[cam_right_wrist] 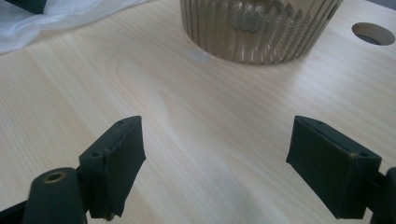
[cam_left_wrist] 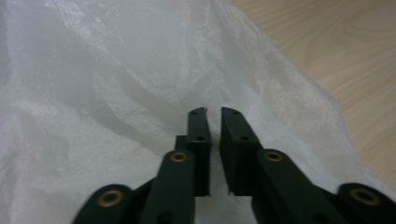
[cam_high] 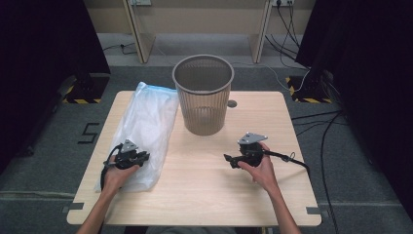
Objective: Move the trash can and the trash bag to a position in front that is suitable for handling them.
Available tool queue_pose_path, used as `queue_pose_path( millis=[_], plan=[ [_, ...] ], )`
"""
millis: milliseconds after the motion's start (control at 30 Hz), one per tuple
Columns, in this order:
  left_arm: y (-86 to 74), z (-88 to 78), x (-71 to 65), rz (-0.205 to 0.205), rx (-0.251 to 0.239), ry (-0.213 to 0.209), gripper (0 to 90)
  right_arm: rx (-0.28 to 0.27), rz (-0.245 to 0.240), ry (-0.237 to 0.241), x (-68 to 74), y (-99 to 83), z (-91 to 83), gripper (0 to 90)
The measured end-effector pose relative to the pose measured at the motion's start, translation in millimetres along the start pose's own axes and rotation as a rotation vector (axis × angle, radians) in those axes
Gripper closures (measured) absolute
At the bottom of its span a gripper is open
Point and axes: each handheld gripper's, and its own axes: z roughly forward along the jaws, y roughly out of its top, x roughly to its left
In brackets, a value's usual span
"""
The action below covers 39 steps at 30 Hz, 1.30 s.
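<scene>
Both my forearms enter from the near edge, one hand on each tool. My left hand (cam_high: 116,176) holds the left gripper (cam_high: 141,158) low, jaws pointing right; in the left gripper view they stand nearly together, a thin slit between the pads. My right hand (cam_high: 260,168) holds the right gripper (cam_high: 229,160) pointing left, jaws spread wide apart, nothing between them, cable trailing off right
</scene>
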Motion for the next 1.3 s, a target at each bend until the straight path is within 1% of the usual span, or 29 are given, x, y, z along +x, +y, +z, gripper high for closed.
queue_pose_path(
  millis=[33, 133, 200, 267, 367, 400, 433, 467, 500, 533, 567, 600, 633, 667, 700, 767, 800, 833, 867, 900, 967, 1033, 1067, 1100, 1133, 1167, 1200, 1233, 1300],
  plan=[
    [1.8, 1.7, 0.7, -0.001, 0.003, 0.0, 85.7, 0.0, 0.001, 0.001, -0.8, 0.8, -0.6, 18.8],
    [8.9, 9.3, 3.6, -0.009, 0.004, 0.006, 88.8, -0.02, 0.016, 0.01, -2.5, 2.8, -3.1, 19.1],
    [12.0, 13.5, 5.7, -0.024, 0.0, 0.013, 89.0, -0.022, 0.016, 0.007, -2.9, 3.1, -4.5, 19.1],
    [13.7, 15.4, 6.9, -0.03, -0.002, 0.015, 89.1, -0.024, 0.013, 0.005, -3.4, 3.1, -5.1, 19.1],
    [18.5, 21.2, 11.0, -0.042, -0.006, 0.032, 89.0, -0.025, 0.014, 0.003, -4.0, 2.9, -5.9, 19.2],
    [20.2, 24.2, 13.8, -0.069, -0.017, 0.039, 88.7, -0.026, 0.018, 0.004, -4.4, 2.8, -6.5, 19.2],
    [20.2, 24.2, 13.8, -0.069, -0.017, 0.039, 87.1, -0.026, 0.018, 0.004, -4.4, 2.8, -6.5, 19.2],
    [20.5, 25.6, 17.2, -0.087, -0.021, 0.037, 85.7, -0.027, 0.016, 0.005, -4.6, 2.8, -7.3, 19.3],
    [20.5, 25.6, 17.2, -0.087, -0.021, 0.037, 80.4, -0.027, 0.016, 0.005, -4.6, 2.8, -7.3, 19.3],
    [21.1, 25.3, 18.8, -0.088, -0.025, 0.045, 80.4, -0.028, 0.016, 0.004, -4.8, 2.8, -7.5, 19.3],
    [21.6, 24.0, 20.0, -0.1, -0.033, 0.047, 74.2, -0.029, 0.015, 0.003, -5.0, 2.9, -7.8, 19.3],
    [22.3, 21.8, 20.8, -0.116, -0.043, 0.041, 66.9, -0.028, 0.012, 0.003, -5.6, 3.2, -8.3, 19.4],
    [24.3, 14.8, 21.1, -0.131, -0.068, 0.025, 54.5, -0.03, 0.015, 0.001, -6.5, 3.5, -9.5, 19.4],
    [24.3, 14.8, 21.1, -0.131, -0.068, 0.025, 49.9, -0.03, 0.015, 0.001, -6.5, 3.5, -9.5, 19.4],
    [25.4, 10.4, 20.5, -0.129, -0.074, 0.022, 49.9, -0.028, 0.018, -0.002, -7.1, 3.9, -10.3, 19.4],
    [26.8, 0.6, 18.6, -0.116, -0.084, 0.024, 41.9, -0.022, 0.022, -0.007, -9.1, 5.4, -11.4, 19.4],
    [26.8, -4.2, 17.2, -0.117, -0.09, 0.019, 39.4, -0.024, 0.024, -0.01, -9.9, 6.0, -11.7, 19.3],
    [25.5, -13.3, 13.0, -0.116, -0.096, 0.003, 34.5, -0.026, 0.029, -0.017, -11.8, 8.2, -13.5, 19.3],
    [24.0, -17.5, 10.1, -0.106, -0.095, -0.001, 33.1, -0.026, 0.032, -0.022, -12.9, 9.6, -14.7, 19.3],
    [24.0, -17.5, 10.1, -0.106, -0.095, -0.001, 31.6, -0.029, 0.033, -0.025, -14.1, 11.3, -15.7, 19.1],
    [18.8, -24.1, 3.8, -0.093, -0.093, -0.014, 30.2, -0.028, 0.034, -0.028, -15.1, 13.2, -16.7, 18.7],
    [11.7, -28.6, -1.7, -0.084, -0.08, -0.031, 27.2, -0.025, 0.028, -0.029, -17.5, 17.3, -18.5, 18.4],
    [3.8, -31.9, -7.1, -0.073, -0.071, -0.033, 23.9, -0.027, 0.032, -0.032, -20.0, 21.7, -20.4, 17.4],
    [3.8, -31.9, -7.1, -0.073, -0.071, -0.033, 23.5, -0.027, 0.032, -0.032, -20.0, 21.7, -20.4, 17.4],
    [-0.6, -32.4, -9.5, -0.067, -0.066, -0.036, 23.5, -0.025, 0.024, -0.04, -22.8, 26.0, -22.2, 17.4],
    [-5.1, -32.7, -11.4, -0.063, -0.059, -0.041, 23.5, -0.025, 0.024, -0.04, -22.8, 26.0, -22.2, 17.4],
    [-12.7, -32.5, -14.4, -0.051, -0.033, -0.046, 22.1, -0.027, 0.027, -0.048, -25.5, 29.9, -23.6, 17.3],
    [-12.7, -32.5, -14.4, -0.051, -0.033, -0.046, 21.9, -0.027, 0.027, -0.048, -25.5, 29.9, -23.6, 17.3],
    [-18.9, -32.1, -16.4, -0.04, -0.027, -0.032, 21.9, -0.025, 0.027, -0.056, -28.2, 33.4, -25.1, 17.2]
  ],
)
